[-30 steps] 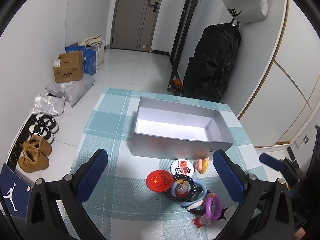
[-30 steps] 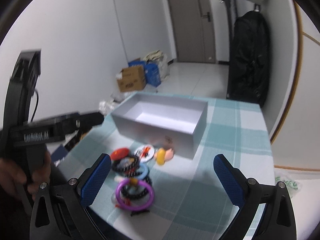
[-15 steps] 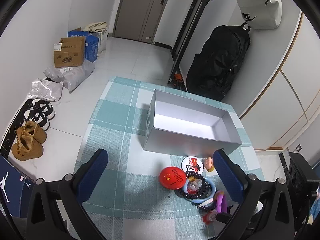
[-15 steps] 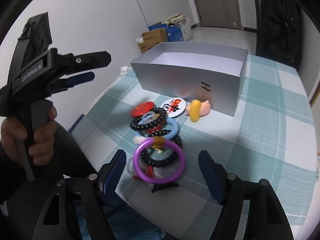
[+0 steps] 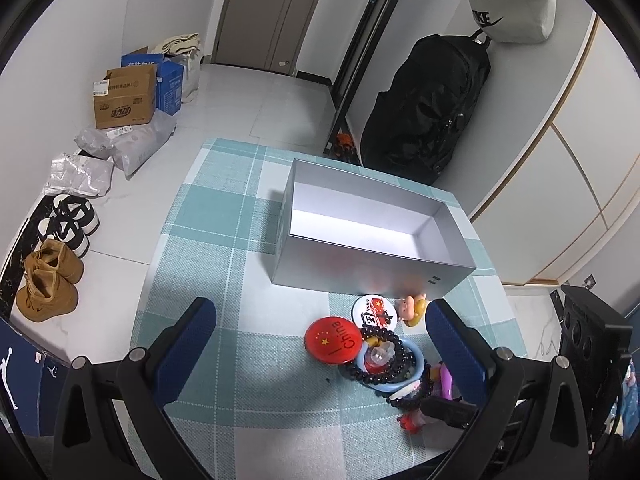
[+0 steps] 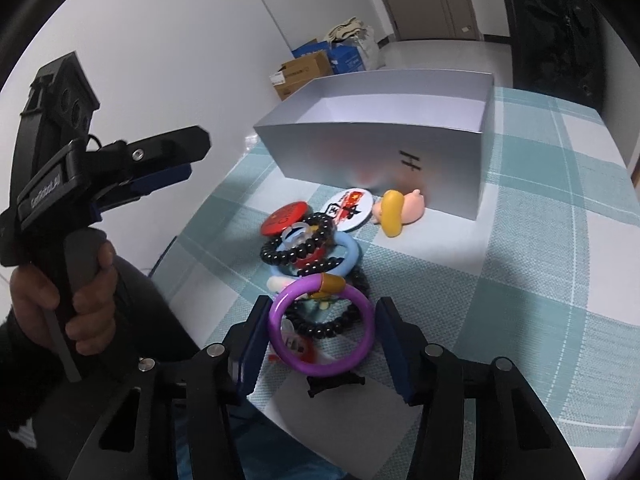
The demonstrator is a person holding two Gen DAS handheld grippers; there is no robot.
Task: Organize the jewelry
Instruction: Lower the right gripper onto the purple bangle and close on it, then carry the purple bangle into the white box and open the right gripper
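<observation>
Closing on the purple bangle (image 6: 322, 326), the right gripper (image 6: 322, 342) has its jaws on either side of the ring, still narrowing; the pads stand just beside it and I see no firm press yet. Bangle lies at the near end of the jewelry pile, resting on a black bead bracelet (image 6: 298, 240) and a blue ring (image 6: 348, 254), with a small dark clip (image 6: 335, 385) just under its near edge. Grey box (image 6: 380, 148) sits empty at the far side of the counter (image 6: 540, 280). Left gripper (image 5: 320, 340) hangs over the counter left of the pile, jaws spread wide, nothing between them.

Risks, as judged:
- smooth round bangle may squirt out of the pads as they pinch;
- beads tangled beneath may lift with it;
- pile may scatter toward the near counter edge.
</observation>
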